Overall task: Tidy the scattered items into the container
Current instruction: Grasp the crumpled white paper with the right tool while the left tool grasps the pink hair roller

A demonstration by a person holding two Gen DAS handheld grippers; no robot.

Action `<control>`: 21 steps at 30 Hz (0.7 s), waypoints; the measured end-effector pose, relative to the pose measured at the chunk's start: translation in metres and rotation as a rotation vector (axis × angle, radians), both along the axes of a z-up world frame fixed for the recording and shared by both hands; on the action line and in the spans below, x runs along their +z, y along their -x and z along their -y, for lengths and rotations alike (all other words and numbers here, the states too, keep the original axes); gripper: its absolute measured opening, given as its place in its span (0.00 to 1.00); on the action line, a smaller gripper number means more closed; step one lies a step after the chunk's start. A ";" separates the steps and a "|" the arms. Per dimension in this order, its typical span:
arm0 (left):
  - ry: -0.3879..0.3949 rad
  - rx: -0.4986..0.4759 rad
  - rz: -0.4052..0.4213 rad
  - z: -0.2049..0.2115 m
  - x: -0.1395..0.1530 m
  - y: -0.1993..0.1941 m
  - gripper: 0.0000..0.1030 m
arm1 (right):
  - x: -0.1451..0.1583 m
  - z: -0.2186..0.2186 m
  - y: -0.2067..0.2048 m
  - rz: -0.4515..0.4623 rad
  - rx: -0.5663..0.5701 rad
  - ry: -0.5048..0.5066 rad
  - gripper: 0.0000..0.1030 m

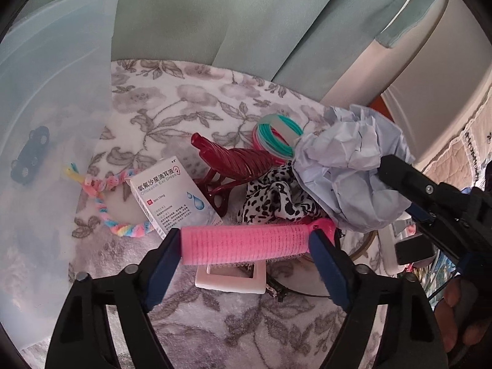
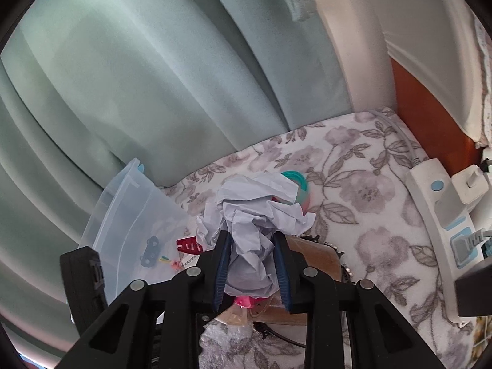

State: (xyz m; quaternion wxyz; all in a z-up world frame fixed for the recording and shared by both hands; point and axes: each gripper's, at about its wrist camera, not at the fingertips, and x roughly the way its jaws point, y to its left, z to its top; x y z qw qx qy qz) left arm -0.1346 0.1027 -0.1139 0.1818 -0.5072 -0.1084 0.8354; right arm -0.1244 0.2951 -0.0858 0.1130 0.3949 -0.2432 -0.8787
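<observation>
floral blanket (image 1: 184, 98) | left jaws grasp pink roller (image 1: 246, 244) | right jaws clench crumpled paper (image 2: 252, 215) | power strip (image 2: 436, 215) right view only

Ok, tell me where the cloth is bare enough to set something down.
Bare flowered cloth lies between the curtain and the red hair clip; more between the crumpled paper and the power strip. Crowded around the medicine box, pink roller and spotted scrunchie.
</observation>
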 end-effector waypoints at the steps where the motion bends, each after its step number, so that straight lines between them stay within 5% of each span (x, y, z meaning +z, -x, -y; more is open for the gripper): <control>1: -0.014 0.006 0.001 0.002 0.000 0.000 0.76 | 0.000 -0.002 -0.001 0.000 -0.006 -0.001 0.29; 5: -0.075 0.035 -0.009 0.009 0.004 0.000 0.61 | 0.001 -0.009 -0.003 0.000 -0.025 -0.012 0.29; 21: -0.127 0.046 -0.066 0.016 0.030 -0.007 0.34 | -0.001 -0.033 -0.010 0.026 -0.107 -0.023 0.29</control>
